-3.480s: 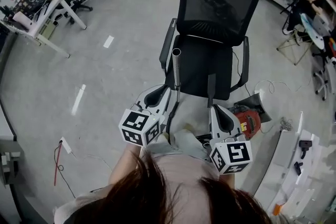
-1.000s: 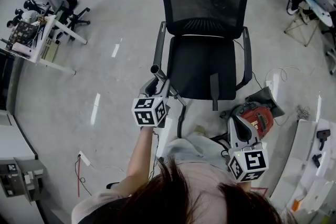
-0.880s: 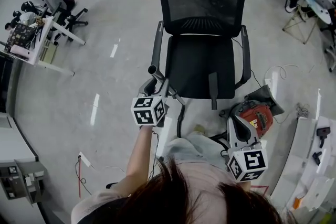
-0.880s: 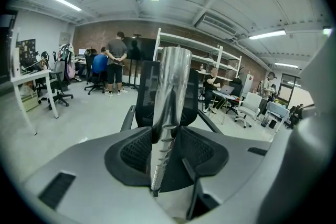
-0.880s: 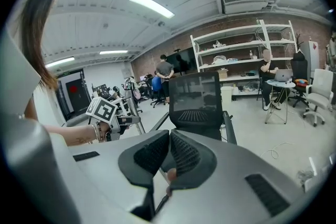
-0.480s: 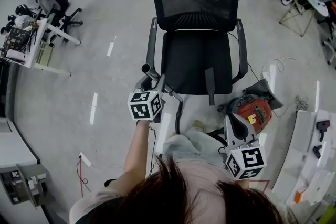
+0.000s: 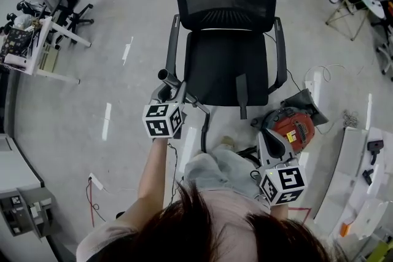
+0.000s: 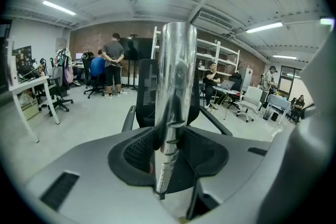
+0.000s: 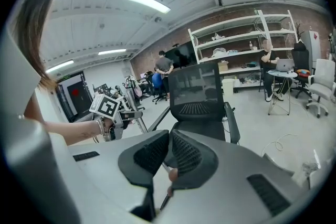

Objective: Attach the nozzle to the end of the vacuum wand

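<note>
Chrome wand: clamped in my left hand-held gripper, beside the chair armrest.
Right hand-held gripper: jaws together, empty, near red vacuum.
Nozzle: lying on chair seat, front edge.

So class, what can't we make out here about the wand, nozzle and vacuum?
- Wand, gripped stretch: head view, under the left gripper.
- Wand's opening: left gripper view, seen only side-on.
- Nozzle, its two ends: head view, too small to tell apart.
- Vacuum, one side: head view, behind the right gripper.
</note>
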{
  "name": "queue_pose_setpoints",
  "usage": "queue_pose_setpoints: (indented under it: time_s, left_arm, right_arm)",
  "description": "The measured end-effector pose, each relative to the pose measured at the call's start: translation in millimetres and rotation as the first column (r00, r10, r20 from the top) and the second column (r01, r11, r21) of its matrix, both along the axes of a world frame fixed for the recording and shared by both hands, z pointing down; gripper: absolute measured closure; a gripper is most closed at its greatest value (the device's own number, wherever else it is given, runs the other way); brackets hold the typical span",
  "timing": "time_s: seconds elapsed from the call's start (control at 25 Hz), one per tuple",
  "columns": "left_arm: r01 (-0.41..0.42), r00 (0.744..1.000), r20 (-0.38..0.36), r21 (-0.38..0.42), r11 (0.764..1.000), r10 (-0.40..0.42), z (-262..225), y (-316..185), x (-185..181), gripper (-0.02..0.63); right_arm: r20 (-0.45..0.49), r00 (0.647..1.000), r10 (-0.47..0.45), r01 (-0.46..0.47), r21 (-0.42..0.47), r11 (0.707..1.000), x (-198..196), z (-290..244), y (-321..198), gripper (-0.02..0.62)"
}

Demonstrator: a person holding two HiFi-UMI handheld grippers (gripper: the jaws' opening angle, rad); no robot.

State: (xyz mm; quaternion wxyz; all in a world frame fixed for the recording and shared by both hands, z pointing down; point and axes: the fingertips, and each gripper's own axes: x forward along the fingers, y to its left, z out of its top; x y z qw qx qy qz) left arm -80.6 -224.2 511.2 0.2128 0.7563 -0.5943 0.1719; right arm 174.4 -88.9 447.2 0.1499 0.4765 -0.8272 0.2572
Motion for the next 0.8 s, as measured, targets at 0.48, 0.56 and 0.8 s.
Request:
queue_pose_setpoints:
  time_s: [0.48,0.56,0.8]
  left_arm:
    - [0.003,1.0,0.013,0.008,1.0,-0.003,0,-2,6,0.446]
    - [0.001,1.0,0.017,0.007,1.0,-0.001,1,-2,8,0.446]
    - [-0.013,0.999,0.035,0.008,1.0,0.013,3,-4,8,0.446]
  right_arm:
    - [0.011,0.999,-0.037,0.038,-0.116,0.992,20,60,-15,0.568]
    - [0.009,0.999,-0.042,0.043,-0.137,0.99,24,73,-17,0.568]
    - [0.043,0.998,-0.05,0.057,-0.204,0.977,26,110,-28,0.568]
